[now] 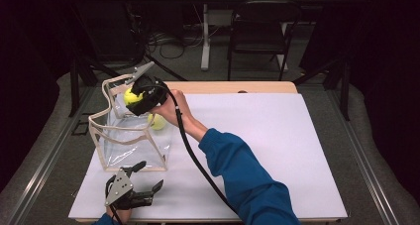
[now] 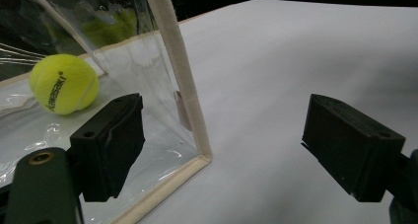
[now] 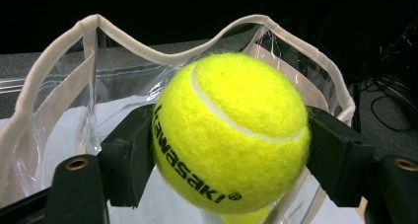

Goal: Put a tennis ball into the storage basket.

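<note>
two grippers work at this table, one low and near, one raised farther off. nearest the person, the left gripper rests on the white table cover close to its near edge, jaws spread wide and gripping nothing; in the left gripper view one jaw sits in front of the clear wall of the bag and the other stands well out over bare cover, with the bag's near corner seam between them.

just beyond it stands the clear plastic bag with cream cloth trim, upright, mouth open upward, its rim wavy and sagging. a loose tennis ball lies on the bag's floor, printed "kawasaki", apart from the near wall.

above the bag's far side, the right gripper is clamped on a second tennis ball, one pad on each side of it. seen along that gripper's jaws, the ball hangs over the open mouth, with the cream rim curving behind and around it and a bit of the lower ball showing beneath. the blue sleeve and a black cable cross the cover diagonally toward it.

right of the bag the cover is wide and bare up to the wooden table edge. past the table, a dark folding chair, a white table leg and floor cables stand well clear.
</note>
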Action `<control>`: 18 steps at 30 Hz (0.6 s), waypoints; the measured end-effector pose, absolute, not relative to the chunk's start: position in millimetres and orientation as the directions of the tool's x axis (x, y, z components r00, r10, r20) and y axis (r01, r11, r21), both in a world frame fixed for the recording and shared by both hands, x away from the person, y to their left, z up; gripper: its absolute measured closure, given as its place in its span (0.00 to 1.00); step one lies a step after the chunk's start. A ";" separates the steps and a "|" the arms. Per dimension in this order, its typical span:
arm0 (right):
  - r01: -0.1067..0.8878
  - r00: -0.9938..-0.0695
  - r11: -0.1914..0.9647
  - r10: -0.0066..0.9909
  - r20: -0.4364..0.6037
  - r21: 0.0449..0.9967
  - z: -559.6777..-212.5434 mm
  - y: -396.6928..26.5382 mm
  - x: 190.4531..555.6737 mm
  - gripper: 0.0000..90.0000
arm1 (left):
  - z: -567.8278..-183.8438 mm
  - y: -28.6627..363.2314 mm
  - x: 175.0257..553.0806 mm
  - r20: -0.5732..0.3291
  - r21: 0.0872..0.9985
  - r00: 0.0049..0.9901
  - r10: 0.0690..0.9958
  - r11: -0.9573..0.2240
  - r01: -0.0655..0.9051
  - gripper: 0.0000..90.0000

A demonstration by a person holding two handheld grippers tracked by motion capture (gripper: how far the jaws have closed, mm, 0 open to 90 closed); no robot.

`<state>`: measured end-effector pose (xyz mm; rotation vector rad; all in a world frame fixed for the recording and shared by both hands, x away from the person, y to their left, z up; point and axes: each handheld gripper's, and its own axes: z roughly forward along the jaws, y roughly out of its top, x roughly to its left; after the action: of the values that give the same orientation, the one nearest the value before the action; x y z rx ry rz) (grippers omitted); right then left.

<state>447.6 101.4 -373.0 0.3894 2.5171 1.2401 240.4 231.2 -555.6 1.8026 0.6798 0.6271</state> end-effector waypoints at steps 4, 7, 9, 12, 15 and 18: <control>0.107 -0.917 0.592 0.370 -0.151 0.799 -374.0 102.4 448.1 0.29 | -555.7 231.2 240.4 0.096 0.948 0.701 0.707 -0.279 0.152 0.18; 0.107 -0.916 0.598 0.369 -0.155 0.794 -375.1 103.7 448.4 0.29 | -555.6 231.1 240.3 0.093 0.949 0.700 0.708 -0.276 0.153 0.18; 0.107 -0.915 0.603 0.371 -0.159 0.791 -375.5 104.3 448.9 0.29 | -555.6 231.1 240.4 0.095 0.949 0.701 0.707 -0.277 0.151 0.18; 0.111 -0.912 0.606 0.376 -0.161 0.788 -376.3 105.1 449.6 0.29 | -555.6 231.1 240.3 0.094 0.949 0.702 0.706 -0.277 0.151 0.18; 0.131 -0.909 0.614 0.387 -0.153 0.778 -377.6 106.6 450.8 0.25 | -555.5 231.3 240.5 0.096 0.948 0.703 0.705 -0.279 0.150 0.18; 0.154 -0.902 0.601 0.410 -0.137 0.785 -375.6 104.9 451.1 0.14 | -555.5 231.2 240.5 0.096 0.948 0.704 0.704 -0.279 0.150 0.18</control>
<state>451.1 104.9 -375.6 0.4582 2.5274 1.1968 240.5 231.2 -555.5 1.8049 0.6743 0.6235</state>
